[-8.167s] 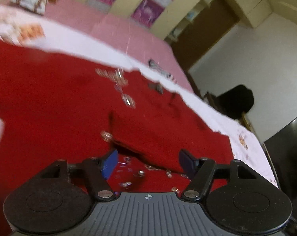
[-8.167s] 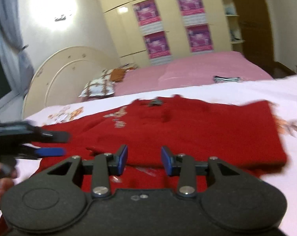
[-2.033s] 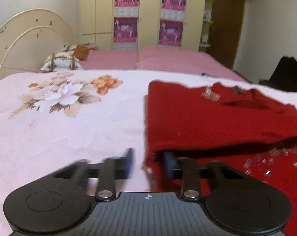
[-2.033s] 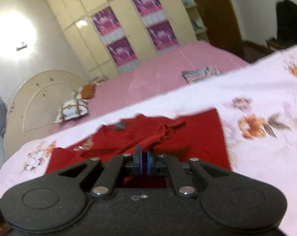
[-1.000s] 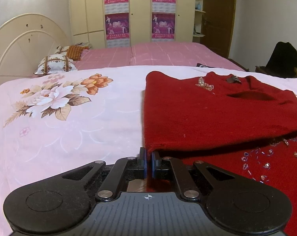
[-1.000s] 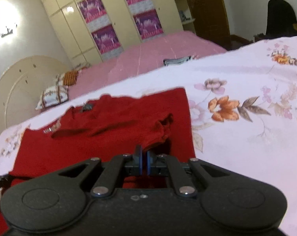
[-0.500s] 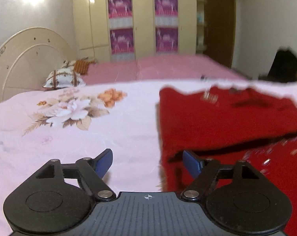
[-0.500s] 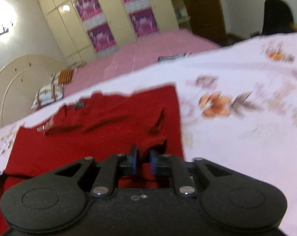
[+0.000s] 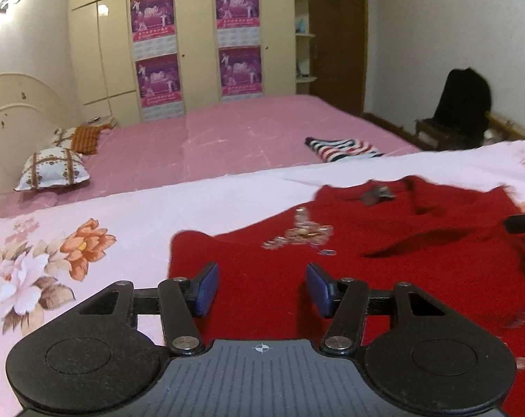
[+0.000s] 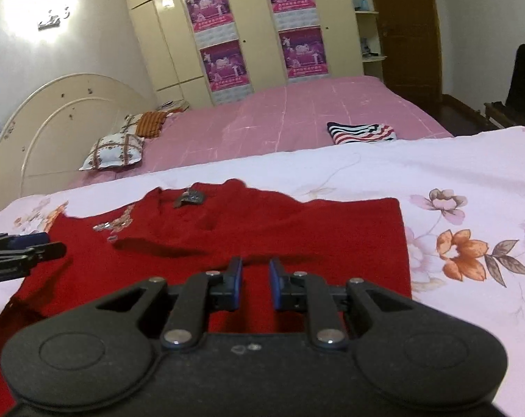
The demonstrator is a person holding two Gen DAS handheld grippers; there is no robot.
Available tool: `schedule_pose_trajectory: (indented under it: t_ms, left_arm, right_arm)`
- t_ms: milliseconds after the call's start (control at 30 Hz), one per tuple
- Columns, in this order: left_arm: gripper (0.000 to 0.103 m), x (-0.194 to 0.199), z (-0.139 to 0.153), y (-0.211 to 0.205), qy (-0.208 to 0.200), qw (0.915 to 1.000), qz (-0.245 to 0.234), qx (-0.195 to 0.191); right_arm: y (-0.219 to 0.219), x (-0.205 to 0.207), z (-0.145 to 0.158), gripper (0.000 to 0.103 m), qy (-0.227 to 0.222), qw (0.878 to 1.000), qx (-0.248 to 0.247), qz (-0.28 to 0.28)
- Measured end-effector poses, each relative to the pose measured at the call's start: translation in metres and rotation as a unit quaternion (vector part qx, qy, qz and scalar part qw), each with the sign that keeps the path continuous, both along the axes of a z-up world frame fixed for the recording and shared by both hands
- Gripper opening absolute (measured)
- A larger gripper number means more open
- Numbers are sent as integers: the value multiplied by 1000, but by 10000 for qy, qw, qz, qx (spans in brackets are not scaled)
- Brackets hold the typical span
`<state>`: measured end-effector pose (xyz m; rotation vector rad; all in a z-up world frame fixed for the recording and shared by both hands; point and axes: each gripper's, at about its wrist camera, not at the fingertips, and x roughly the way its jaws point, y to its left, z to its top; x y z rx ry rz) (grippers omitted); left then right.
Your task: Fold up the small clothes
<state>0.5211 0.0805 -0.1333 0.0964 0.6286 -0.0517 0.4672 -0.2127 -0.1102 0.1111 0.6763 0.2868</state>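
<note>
The left gripper (image 9: 260, 288) is seen with its blue pads (image 9: 206, 286) spread wide apart, nothing held between them, positioned above the near left part of the red sweater (image 9: 384, 253). The right gripper (image 10: 255, 283) is seen with its pads parted by a narrow gap, empty, above the sweater's near edge. The sweater is laid flat on the floral bedsheet (image 10: 470, 208), partly folded over itself, with beaded trim (image 9: 302, 234) near the neckline. A striped folded garment (image 10: 361, 132) is noted on the pink bed (image 10: 279, 114) beyond, and a patterned pillow (image 10: 113, 151) near the headboard (image 10: 54, 125).
</note>
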Motion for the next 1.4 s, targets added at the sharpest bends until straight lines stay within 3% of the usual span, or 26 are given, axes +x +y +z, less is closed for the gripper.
schedule_pose_trajectory:
  t_ms: [100,200,400,500,600,667,700,800,867,1000,1133,1200,1300,1333,1400]
  left_arm:
    - [57,13,-14,5,244,9994,219,94]
    - [57,10,-17,13,163,9992,336,-116]
    - [57,10,-7,15,-191,9979,586,201]
    - [56,13,-3,32,-155,9971,741,-104]
    - [32,20,-5,46,74,9954,786,-535]
    - [32,25,-10,56,247,9914,890,-931]
    - [32,27,-14,62,316,9878,947,-1194]
    - [12,29,-27,86,406,9654,1211,-2274]
    - [9,25,-32,96,367,9554,1345,-2603]
    - [9,15,-32,89,103,9615,1378,-2377]
    - [13,15,-44,97,116,9527,1540,-2618]
    - [15,16,-41,96,123,9537,1534,-2585]
    - [41,9,-26,98,5,9592,1719,-2245]
    - [42,4,-18,95,-176,9634,1811,-1971]
    - [42,1,-5,84,-333,9750,1443,-1657]
  right_arm:
    - [-3,10,-10,14,103,9999,-64,-90]
    - [-8,16,-17,14,55,9999,-69,-126]
    - [-16,11,-10,20,-133,9998,-39,-136]
    - [-24,9,-11,20,-111,9997,93,-175]
    - [-26,8,-13,20,-103,9998,117,-148]
    - [-26,8,-13,20,-109,9998,120,-144]
    - [-26,7,-14,20,-109,9997,136,-147]
    - [-26,8,-15,20,-95,9996,192,-168]
    - [-26,8,-15,20,-85,9997,181,-155]
    - [-27,7,-16,20,-90,9997,172,-126]
    - [-24,7,-21,20,-112,9999,81,-94]
    - [-23,6,-21,20,-153,9998,35,-74]
    - [-27,5,-17,23,-158,9997,145,-66]
    - [-30,3,-15,28,-192,9996,206,-94]
    - [-35,-2,-10,32,-315,9991,246,-158]
